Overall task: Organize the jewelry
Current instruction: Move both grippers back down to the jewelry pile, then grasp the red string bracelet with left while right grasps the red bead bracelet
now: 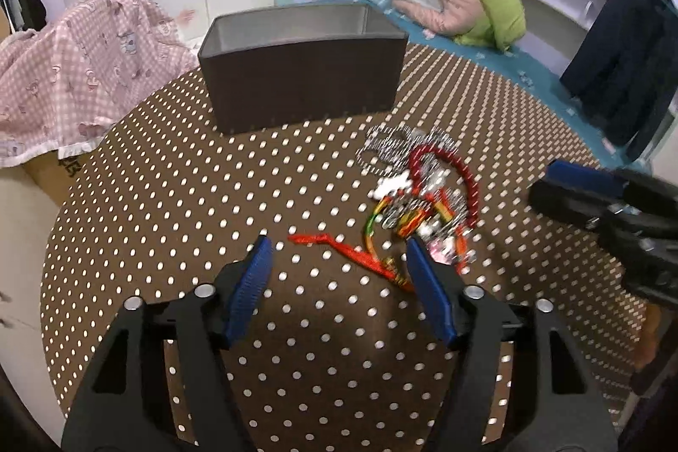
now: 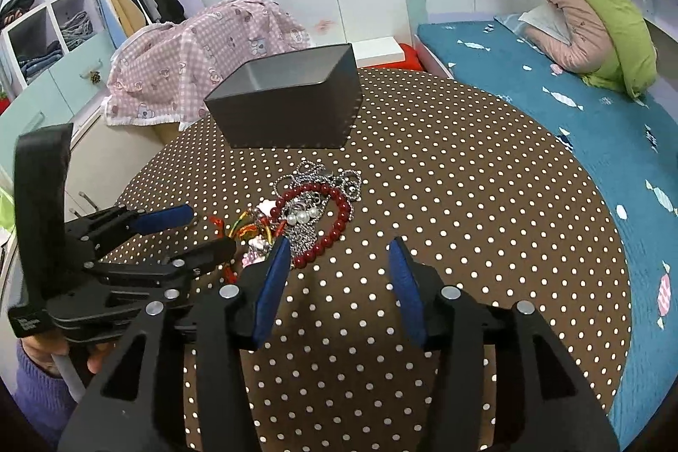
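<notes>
Since the jewelry pile point(image 2: 305, 217) lies tangled on the desk point(image 2: 466, 219) before the dark box point(image 2: 292, 113), w/ both left tongs point(image 1: 337, 261) & right tongs point(image 2: 339, 257) wide open, empty: chains look light, limp, snaggy; grab the stiffer red bead bracelet point(image 2: 334, 227).

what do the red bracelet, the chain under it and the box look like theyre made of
Red bracelet: glossy round beads, maybe glass or polished stone.
Chain: silvery ball links, likely metal.
Box: matte dark grey, stitched edges suggest fabric or faux leather over board.
</notes>
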`<state>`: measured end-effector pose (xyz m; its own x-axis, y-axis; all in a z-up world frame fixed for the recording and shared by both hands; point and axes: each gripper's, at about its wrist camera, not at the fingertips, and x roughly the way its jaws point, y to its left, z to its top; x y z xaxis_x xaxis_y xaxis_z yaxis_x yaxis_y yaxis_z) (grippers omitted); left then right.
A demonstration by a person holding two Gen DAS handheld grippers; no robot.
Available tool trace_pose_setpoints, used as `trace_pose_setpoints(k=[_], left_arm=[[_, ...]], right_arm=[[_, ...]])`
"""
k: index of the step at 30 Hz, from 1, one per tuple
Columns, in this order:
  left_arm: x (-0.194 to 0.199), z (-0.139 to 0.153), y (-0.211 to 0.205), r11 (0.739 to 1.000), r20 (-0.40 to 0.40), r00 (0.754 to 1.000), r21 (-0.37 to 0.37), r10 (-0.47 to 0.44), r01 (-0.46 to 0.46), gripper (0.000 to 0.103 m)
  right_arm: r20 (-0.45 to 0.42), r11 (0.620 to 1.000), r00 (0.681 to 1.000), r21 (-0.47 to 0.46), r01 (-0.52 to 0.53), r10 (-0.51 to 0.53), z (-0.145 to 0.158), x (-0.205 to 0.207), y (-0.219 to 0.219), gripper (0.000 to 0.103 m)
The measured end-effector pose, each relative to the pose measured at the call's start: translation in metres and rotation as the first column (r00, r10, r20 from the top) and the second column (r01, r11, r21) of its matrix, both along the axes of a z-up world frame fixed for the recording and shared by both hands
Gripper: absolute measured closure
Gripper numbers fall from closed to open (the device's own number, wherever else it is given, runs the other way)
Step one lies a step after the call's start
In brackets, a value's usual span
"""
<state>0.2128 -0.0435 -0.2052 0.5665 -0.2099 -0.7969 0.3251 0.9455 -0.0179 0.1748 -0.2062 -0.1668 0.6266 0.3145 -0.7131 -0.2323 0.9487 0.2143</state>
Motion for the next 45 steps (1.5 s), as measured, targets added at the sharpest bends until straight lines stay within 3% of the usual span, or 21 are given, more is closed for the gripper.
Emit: trace_pose_setpoints(k=[4, 8, 10, 15, 24, 29, 32, 36, 45], left_arm=[[-0.007, -0.003, -0.001, 0.999, 0.018, 1.0, 0.032, 0.003, -0.003, 0.059], [-0.008, -0.003, 0.007, 0.999, 0.024, 1.0, 0.033, 0.02, -0.021, 0.093], [-0.008, -0.002, 0.012, 1.0, 0.026, 1.0, 0.028, 0.013, -0.013, 0.098], [-0.002, 0.002, 0.03, 0.999, -0.006, 1.0, -0.049, 0.021, -0.022, 0.099], [-0.006, 0.039, 0.06, 0.975, 0.021, 1.0, -0.223, 0.007, -0.002, 0.099], [-0.006, 0.059, 0.068, 0.971, 0.06, 0.998, -0.237, 0.0, 0.014, 0.099], [-0.009, 0.07, 0.071, 0.967, 0.077, 0.997, -0.253, 0.005, 0.014, 0.099], [-0.011, 0.083, 0.078, 0.966, 0.103, 0.995, -0.259, 0.01, 0.017, 0.099], [-0.01, 0.106, 0.086, 0.951, 0.123, 0.992, -0.307, 0.004, 0.034, 0.099]], right_arm=[[0.007, 1.0, 1.0, -0.009, -0.001, 0.001, -0.003, 0.002, 0.0, 0.057], [0.005, 0.999, 1.0, -0.054, -0.002, 0.003, -0.01, 0.006, 0.0, 0.057], [0.002, 0.996, 1.0, -0.087, -0.005, 0.005, -0.015, 0.01, 0.005, 0.057], [-0.002, 0.991, 1.0, -0.13, -0.021, 0.021, -0.02, 0.019, 0.016, 0.057], [-0.029, 0.977, 0.999, -0.211, -0.043, 0.037, -0.023, 0.027, 0.035, 0.077], [-0.047, 0.972, 0.998, -0.232, -0.039, 0.028, -0.026, 0.028, 0.042, 0.079], [-0.058, 0.964, 0.998, -0.264, -0.04, 0.026, -0.029, 0.029, 0.049, 0.09], [-0.059, 0.958, 0.998, -0.283, -0.038, 0.022, -0.028, 0.026, 0.049, 0.096], [0.016, 0.971, 1.0, -0.239, -0.018, 0.023, -0.008, 0.007, 0.032, 0.096]])
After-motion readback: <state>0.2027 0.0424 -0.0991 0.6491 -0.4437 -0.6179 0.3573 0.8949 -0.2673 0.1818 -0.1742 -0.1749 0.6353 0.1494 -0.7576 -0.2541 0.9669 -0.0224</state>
